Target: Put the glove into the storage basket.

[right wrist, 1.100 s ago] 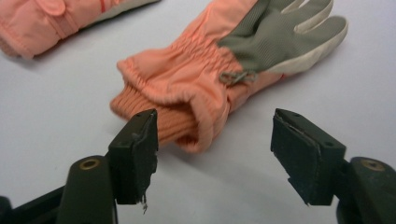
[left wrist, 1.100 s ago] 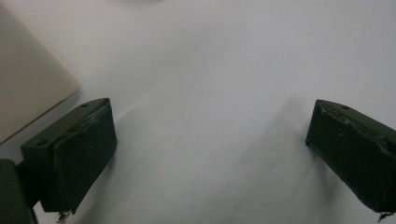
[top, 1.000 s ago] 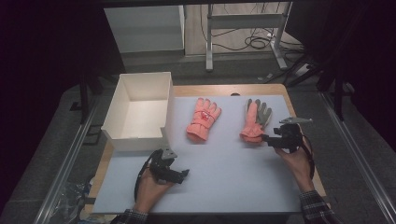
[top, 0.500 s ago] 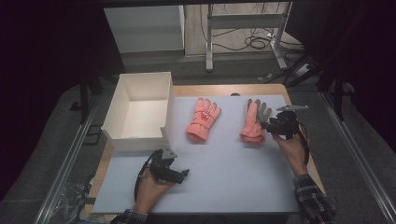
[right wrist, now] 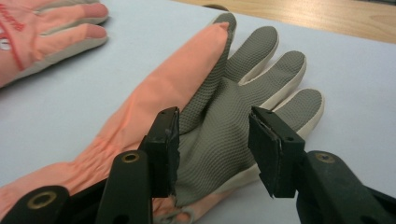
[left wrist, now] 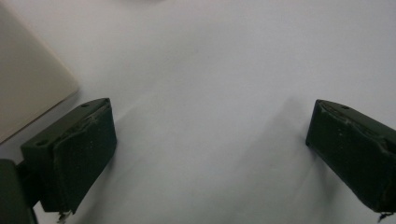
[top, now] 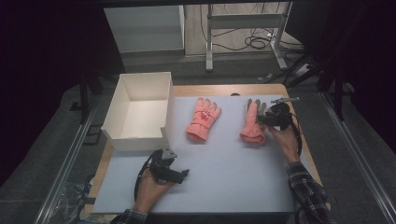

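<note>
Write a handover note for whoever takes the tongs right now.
Right tongs: open, jaws either side of the grey palm of the right-hand glove, not yet closed on it.
Left tongs: open, holding nothing, low over the grey mat near the box's front corner.
Other glove: flat on the mat, back up, between the box and the right-hand glove.
White box: at the table's left, nothing in it.
Done: nothing moved into the box.
Left: probably close on the right-hand glove and lift it; the other glove likely follows.
</note>
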Demonstrator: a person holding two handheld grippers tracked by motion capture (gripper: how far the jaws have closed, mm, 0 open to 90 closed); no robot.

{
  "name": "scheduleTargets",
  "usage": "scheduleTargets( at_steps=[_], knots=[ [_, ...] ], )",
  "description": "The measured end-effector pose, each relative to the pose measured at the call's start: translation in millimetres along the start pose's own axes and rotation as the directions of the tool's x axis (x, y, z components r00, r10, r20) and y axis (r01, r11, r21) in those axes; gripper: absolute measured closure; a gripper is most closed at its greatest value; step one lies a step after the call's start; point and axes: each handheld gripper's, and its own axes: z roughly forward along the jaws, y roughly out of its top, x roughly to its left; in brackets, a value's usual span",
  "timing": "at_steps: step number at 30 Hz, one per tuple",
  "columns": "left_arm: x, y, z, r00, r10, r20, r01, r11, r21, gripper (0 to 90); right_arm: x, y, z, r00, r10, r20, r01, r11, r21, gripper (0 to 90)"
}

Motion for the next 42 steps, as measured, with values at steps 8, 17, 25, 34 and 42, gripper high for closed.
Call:
scheduleTargets(
  at_steps=[8, 17, 25, 34, 42],
  knots=[
    [0.0, 0.0, 0.0, 1.0, 0.0, 0.0, 0.0, 1.0, 0.0, 1.5, -2.2, -5.1, 19.6, 1.0, 0.006, -0.003, -0.006, 0.999, 0.048, 62.4],
    [0.0, 0.0, 0.0, 1.0, 0.0, 0.0, 0.0, 1.0, 0.0, 1.6, -5.9, -11.5, 17.1, 0.9986, 0.045, -0.028, -0.044, 0.999, 0.02, 85.8],
    [0.0, 0.0, 0.0, 1.0, 0.0, 0.0, 0.0, 1.0, 0.0, 1.6, -2.2, -9.9, 7.0, 0.9944, 0.09, -0.055, -0.09, 0.996, -0.011, 87.0],
    [0.0, 0.0, 0.0, 1.0, 0.0, 0.0, 0.0, 1.0, 0.0, 1.6, 3.8, -9.1, -6.3, 0.9888, 0.105, -0.106, -0.109, 0.993, -0.033, 87.1],
    [-0.3, -0.1, 0.2, 1.0, -0.004, -0.001, 0.004, 1.0, -0.004, 1.6, 17.3, -8.6, -21.4, 0.9792, 0.116, -0.166, -0.125, 0.991, -0.045, 87.1]
  ],
)
